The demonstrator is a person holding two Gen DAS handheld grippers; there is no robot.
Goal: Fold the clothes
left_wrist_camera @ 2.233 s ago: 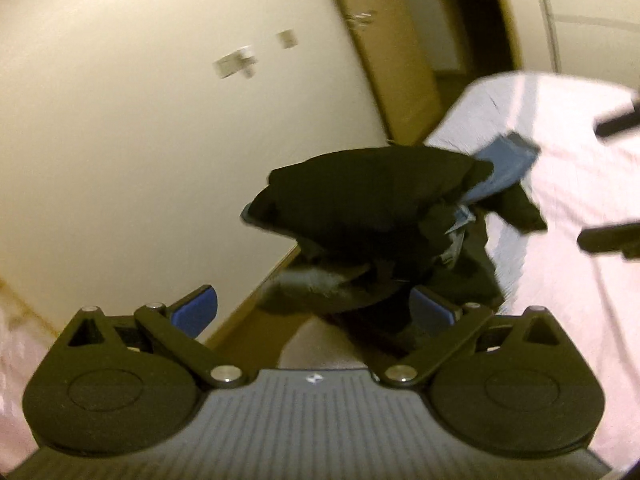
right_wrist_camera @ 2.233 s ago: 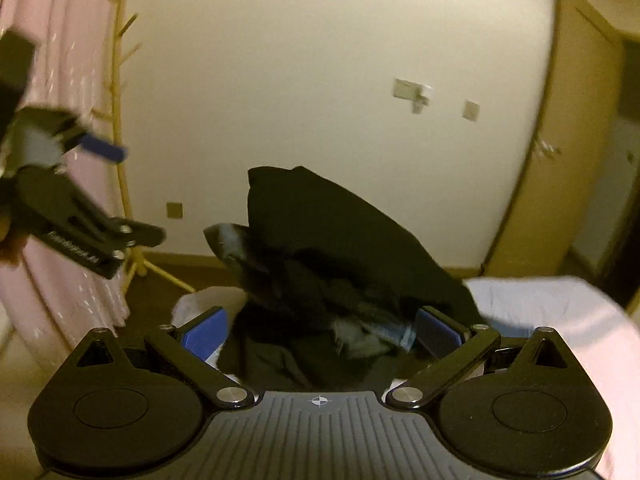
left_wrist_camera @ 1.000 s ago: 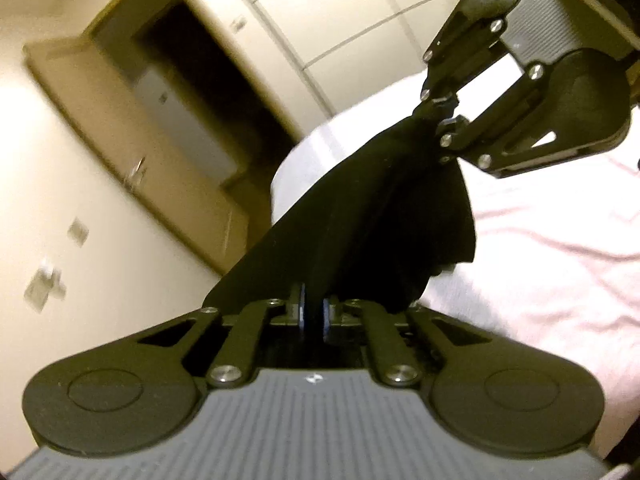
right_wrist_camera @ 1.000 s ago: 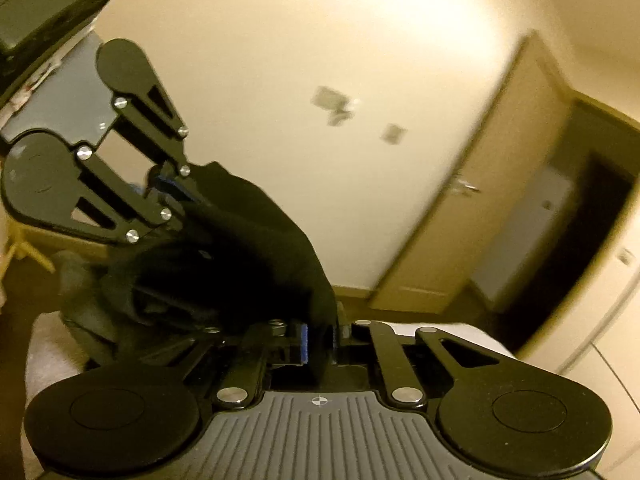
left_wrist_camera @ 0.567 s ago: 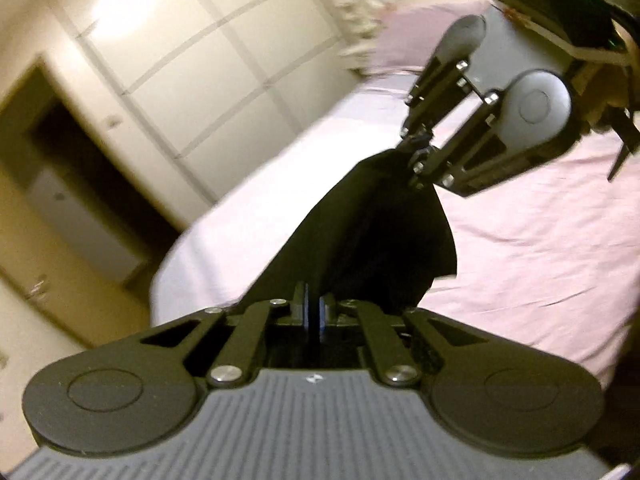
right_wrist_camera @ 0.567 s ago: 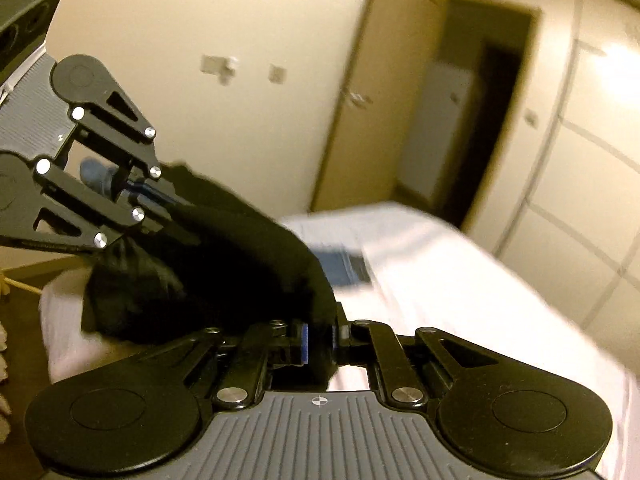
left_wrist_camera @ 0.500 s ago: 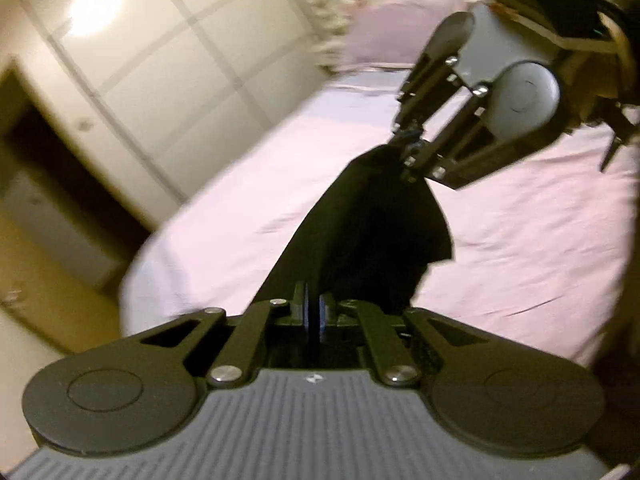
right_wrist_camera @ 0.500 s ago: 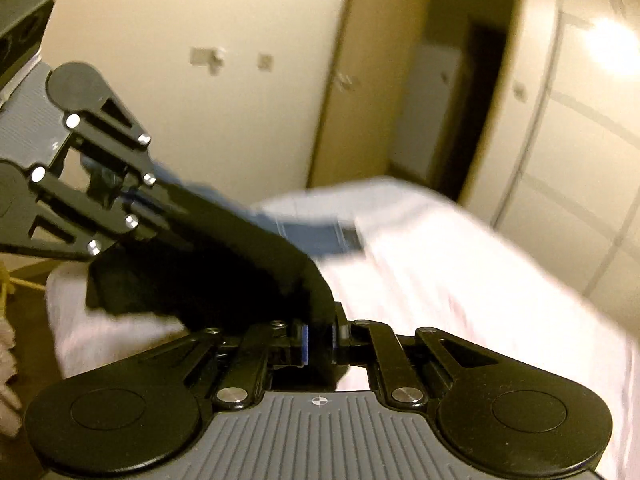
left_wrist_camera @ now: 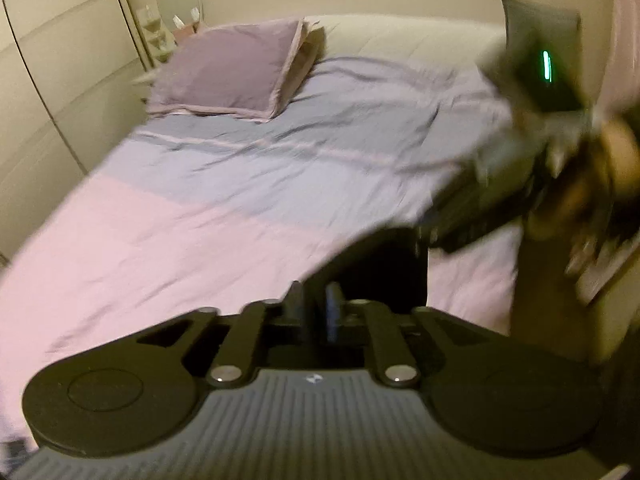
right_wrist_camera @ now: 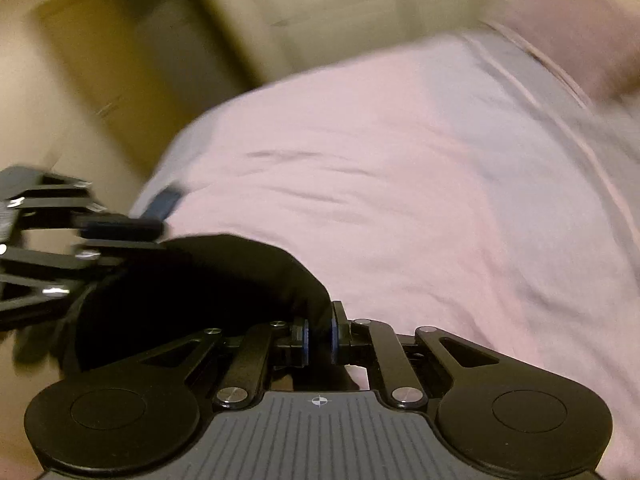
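R wrist: tool (right_wrist_camera: 319,330) pinching black garment (right_wrist_camera: 208,276)

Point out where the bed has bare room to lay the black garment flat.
The bedspread lies bare from the pillow down to the near edge. It is crowded at the right, where the black garment hangs between the left tongs, now opening, and right tongs. A blue cloth lies at the far corner.

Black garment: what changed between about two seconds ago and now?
Then both grippers were open over the black garment heaped at the bed's end. Both closed on it and swung it over the bed toward the pillow. Now the left gripper is opening, cloth still between its fingers; the right gripper stays clamped. The blue garment is unchanged on the bed.
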